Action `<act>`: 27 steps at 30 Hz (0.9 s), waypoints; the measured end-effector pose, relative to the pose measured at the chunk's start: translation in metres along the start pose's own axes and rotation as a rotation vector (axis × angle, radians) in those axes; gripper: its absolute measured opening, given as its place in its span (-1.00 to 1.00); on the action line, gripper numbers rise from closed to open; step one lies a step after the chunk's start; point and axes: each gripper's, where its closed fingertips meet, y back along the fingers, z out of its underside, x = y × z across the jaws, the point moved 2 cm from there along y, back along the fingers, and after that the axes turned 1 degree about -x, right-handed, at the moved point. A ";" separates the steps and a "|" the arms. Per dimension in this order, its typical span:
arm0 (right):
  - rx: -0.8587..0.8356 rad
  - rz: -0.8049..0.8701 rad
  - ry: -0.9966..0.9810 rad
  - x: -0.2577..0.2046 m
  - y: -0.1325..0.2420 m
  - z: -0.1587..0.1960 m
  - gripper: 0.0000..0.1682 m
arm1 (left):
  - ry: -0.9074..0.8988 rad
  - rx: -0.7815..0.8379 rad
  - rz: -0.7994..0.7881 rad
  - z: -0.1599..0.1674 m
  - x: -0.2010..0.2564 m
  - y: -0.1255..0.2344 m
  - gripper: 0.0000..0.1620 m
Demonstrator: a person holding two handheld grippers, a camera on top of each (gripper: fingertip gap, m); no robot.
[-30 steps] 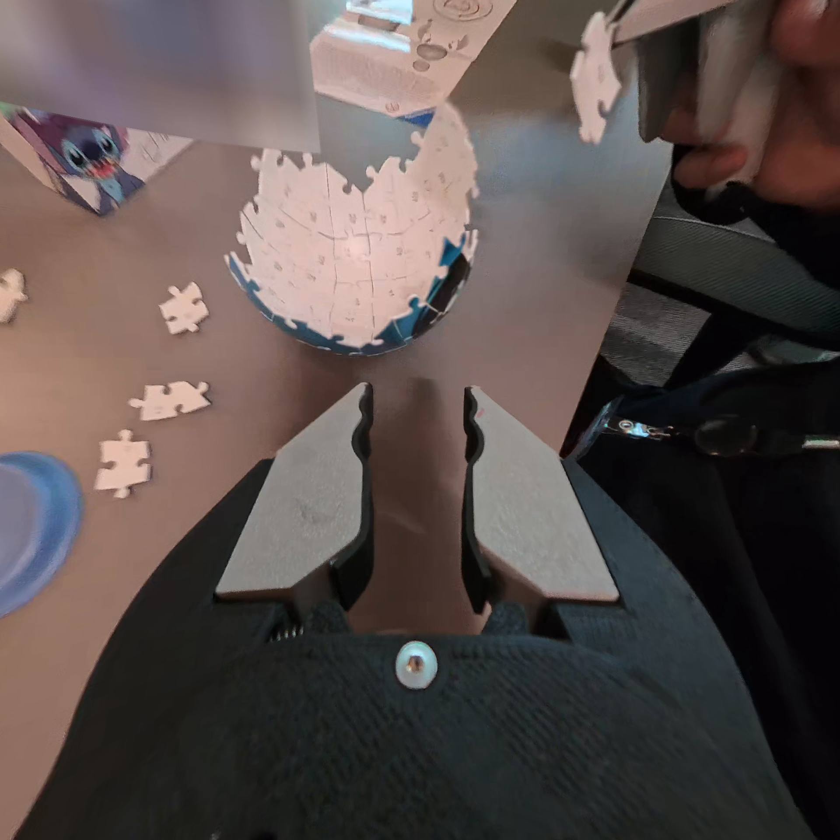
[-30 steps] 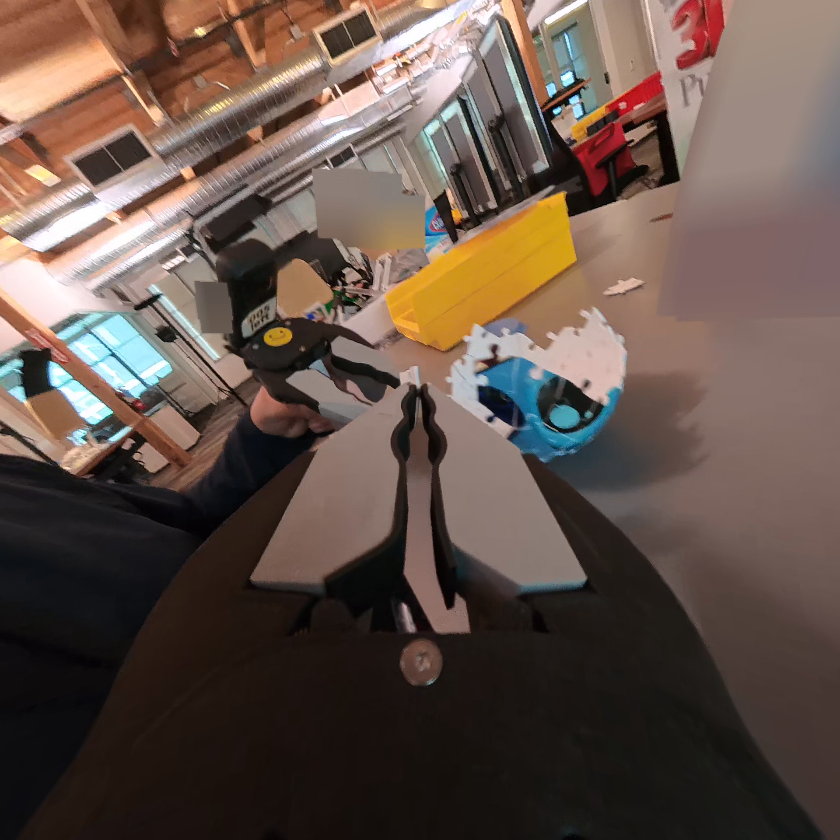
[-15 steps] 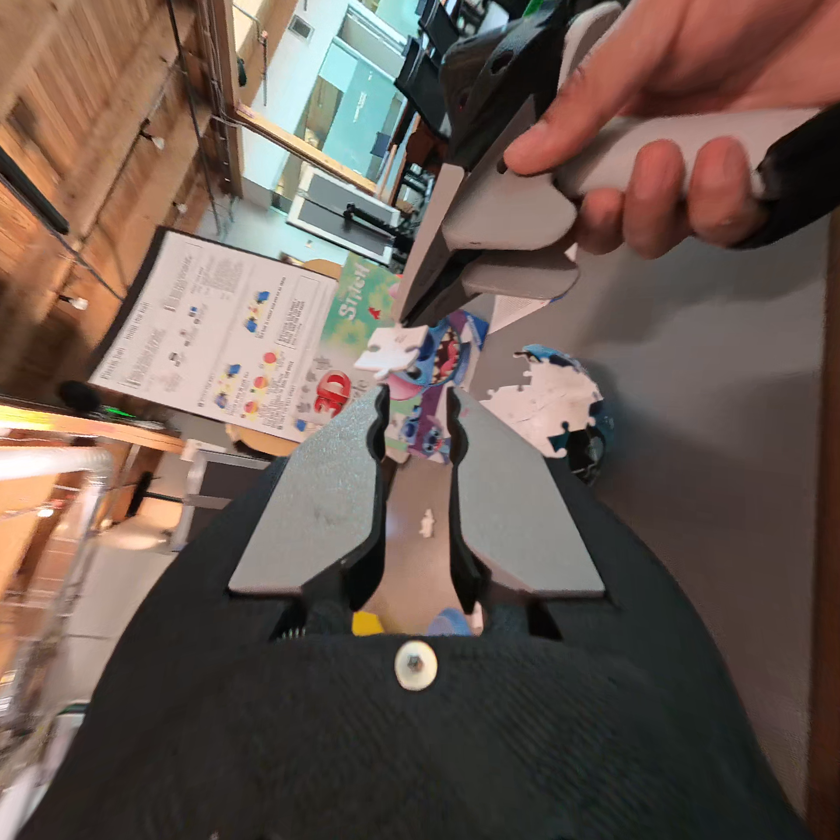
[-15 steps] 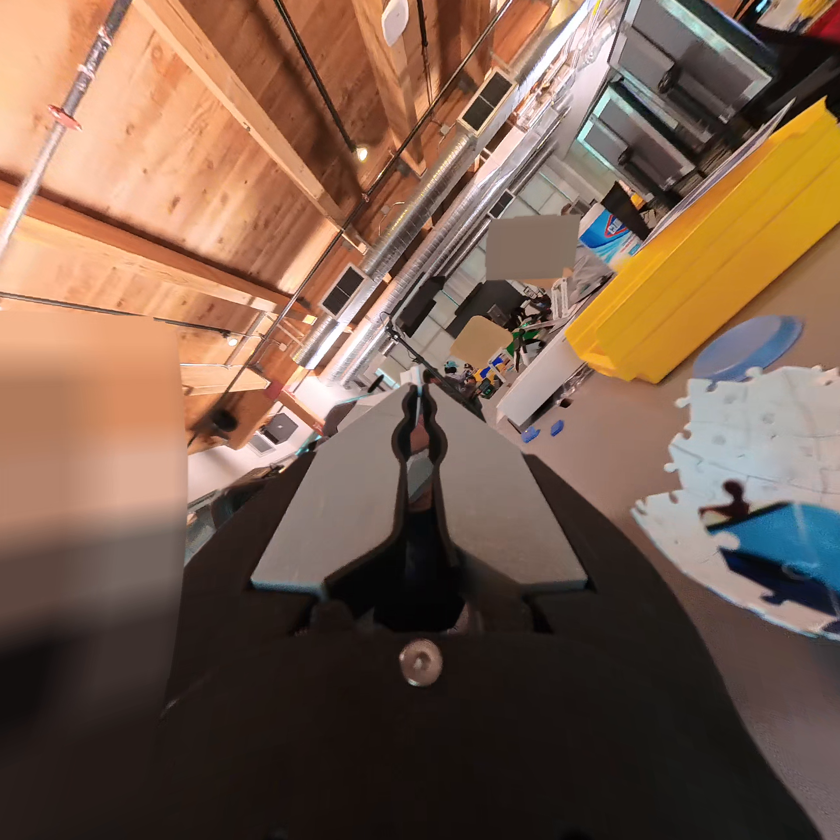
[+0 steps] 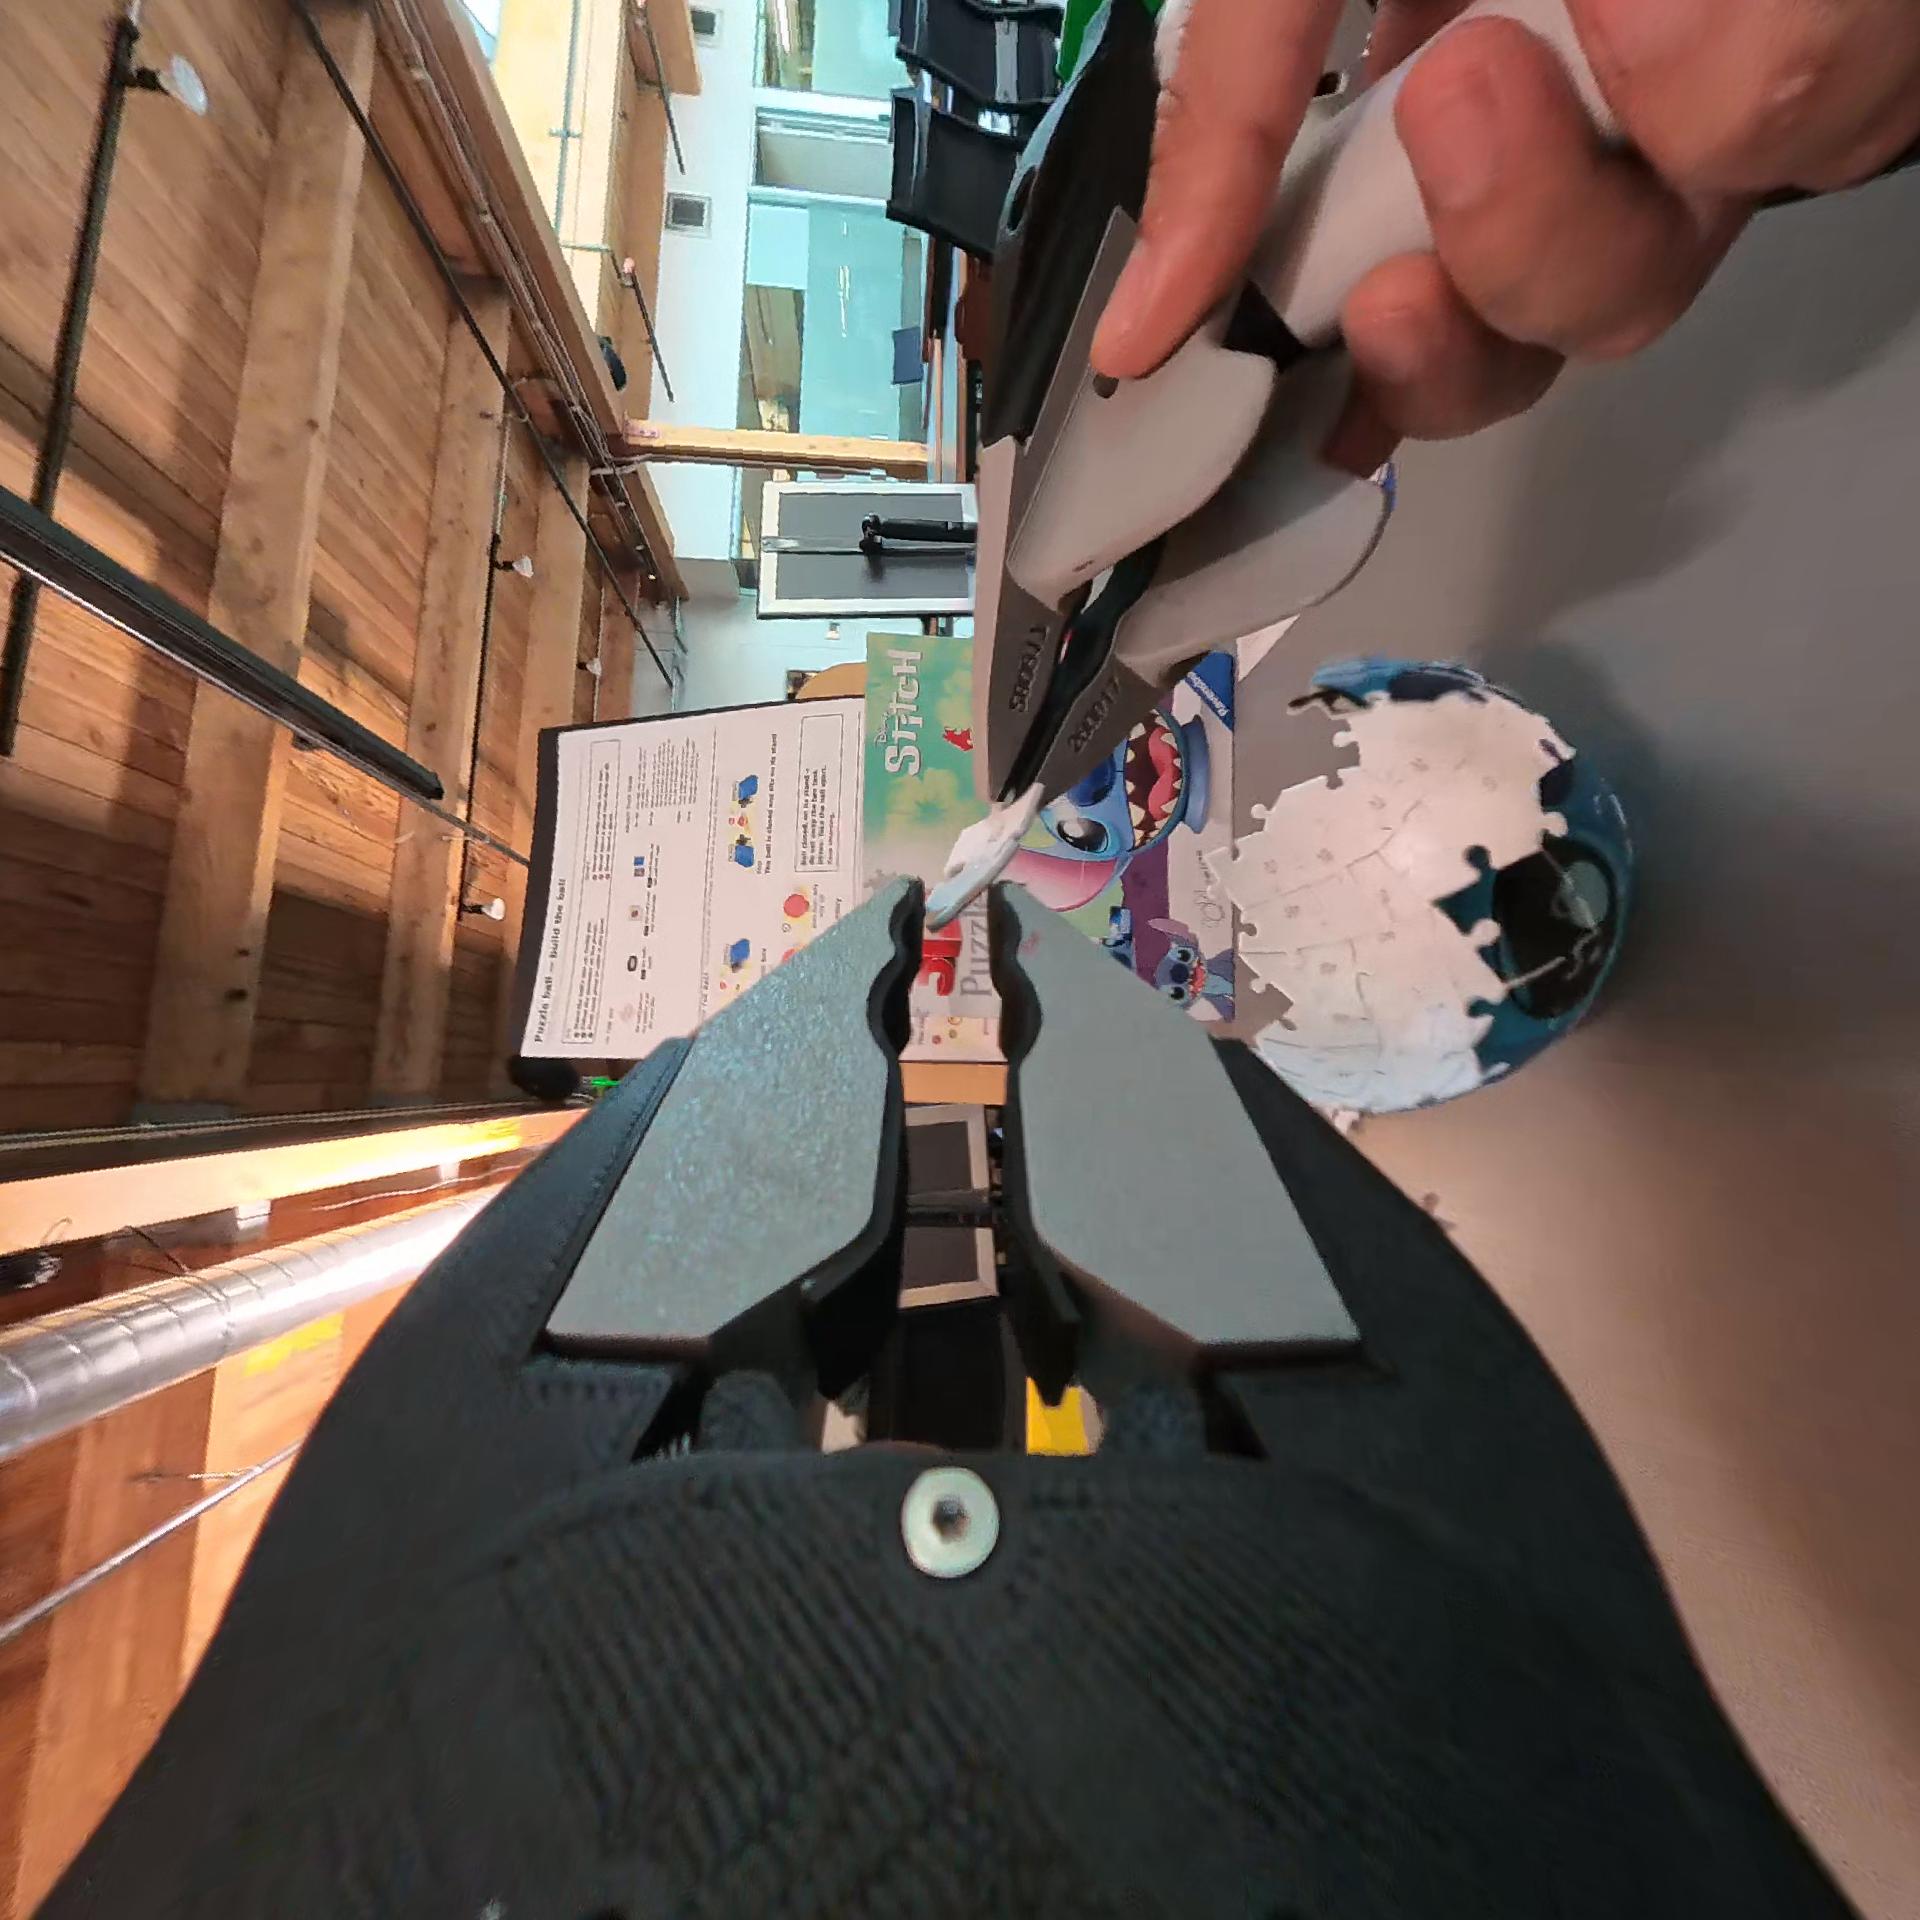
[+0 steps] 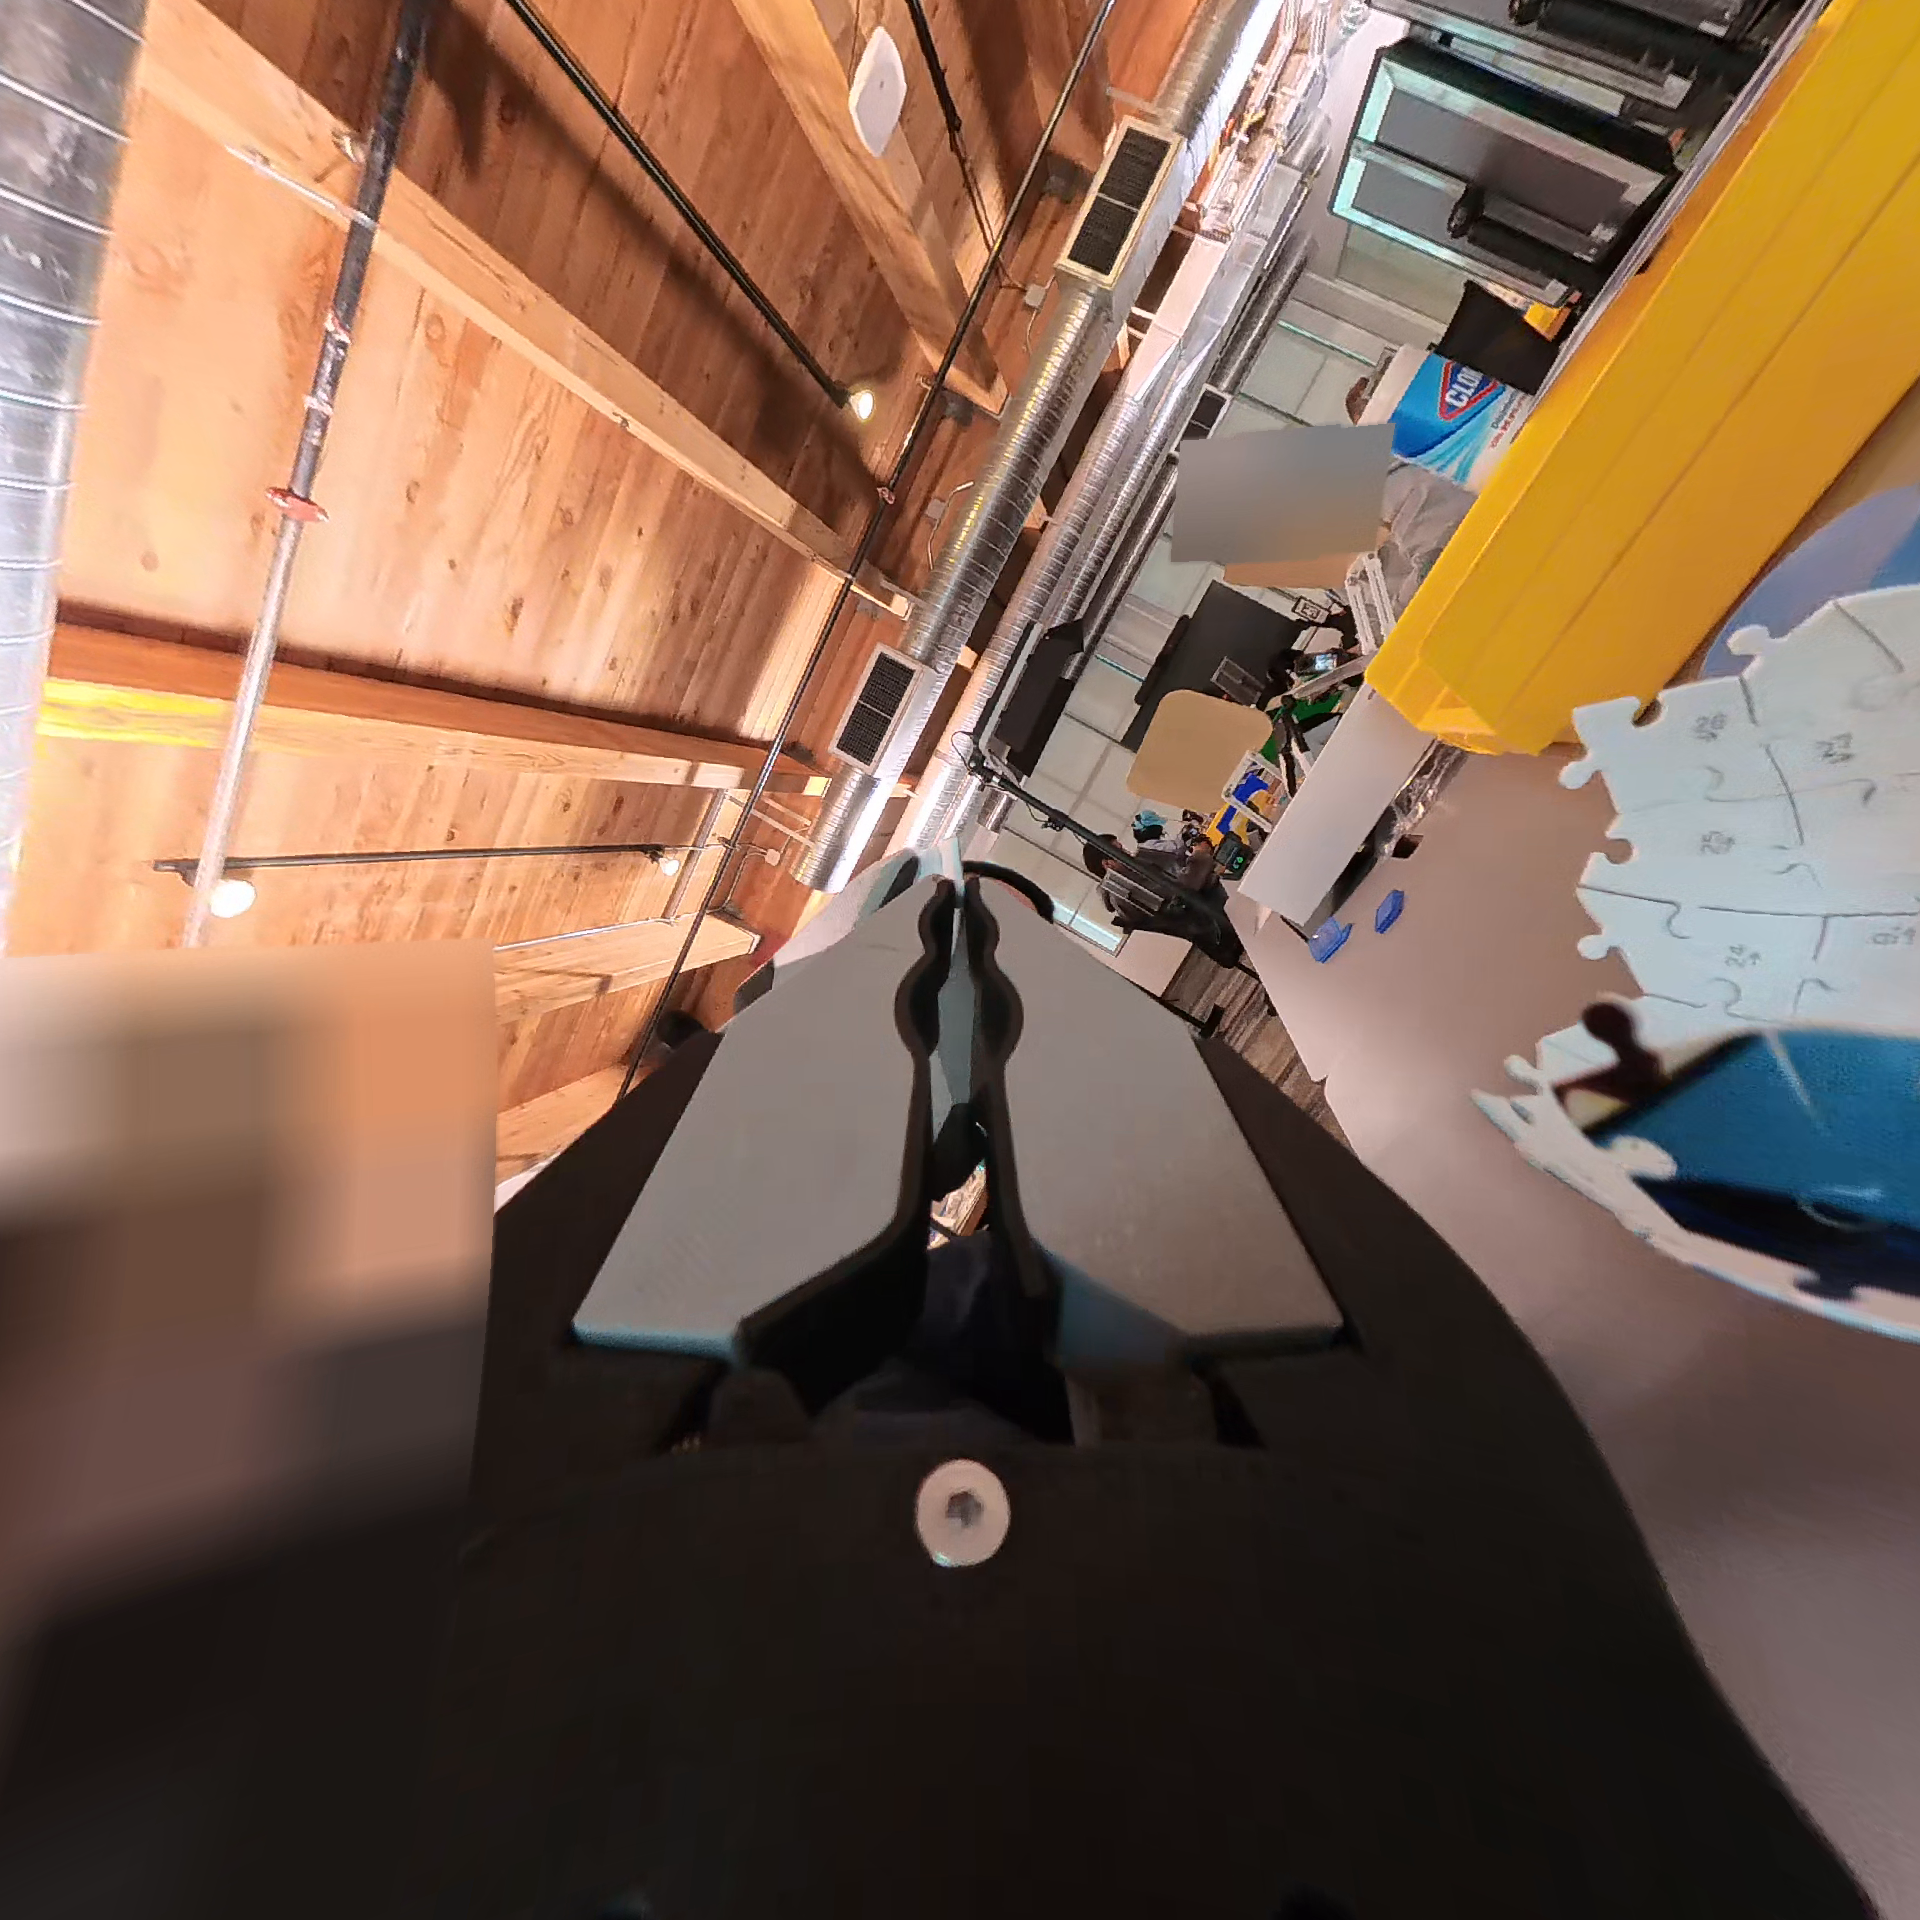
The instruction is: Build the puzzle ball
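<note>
The half-built puzzle ball point(image 5: 1382, 935), white inside and blue outside, lies on the grey table point(image 5: 1714, 1351); it also shows at the right edge of the right wrist view point(image 6: 1766, 883). My right gripper point(image 6: 956, 883) is shut on a white puzzle piece point(image 5: 982, 852), seen edge-on between its fingers point(image 6: 957, 1023). In the left wrist view the right gripper point(image 5: 1013, 790) comes in from the top, held by a hand point(image 5: 1455, 208). My left gripper point(image 5: 958, 902) is open with a narrow gap, and the piece's free end lies between its fingertips.
The puzzle box point(image 5: 1122, 831) and an instruction sheet point(image 5: 696, 883) stand behind the ball. A yellow bin point(image 6: 1662, 416) and a blue disc point(image 6: 1860, 582) are past the ball in the right wrist view. Both views are rolled sideways. My two grippers' fingertips are within a few centimetres of each other.
Both grippers rose off the table and rolled sideways. The right gripper brought the piece to the left gripper's tips. The left jaws narrowed around its end.
</note>
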 end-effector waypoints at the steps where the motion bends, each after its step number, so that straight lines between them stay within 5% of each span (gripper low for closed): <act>1: 0.001 0.001 0.007 0.000 0.000 -0.001 -1.00 | -0.004 0.002 -0.007 0.000 0.000 0.000 -0.90; 5: -0.033 0.022 0.160 -0.010 0.001 -0.006 -0.99 | 0.143 0.050 0.059 -0.001 0.006 -0.002 -0.99; 11: -0.125 0.159 0.696 -0.029 0.022 -0.038 -1.00 | 0.846 0.336 0.270 0.005 -0.021 0.005 -1.00; 14: -0.312 0.220 0.955 -0.036 0.023 -0.032 -1.00 | 1.092 0.558 0.443 0.007 -0.035 0.017 -0.99; 19: -0.563 0.263 1.271 -0.050 0.004 -0.011 -0.92 | 1.132 0.641 0.544 0.012 -0.025 0.011 -1.00; 27: -0.762 0.252 1.355 -0.045 -0.009 0.002 -0.93 | 1.087 0.750 0.594 0.002 -0.019 0.009 -1.00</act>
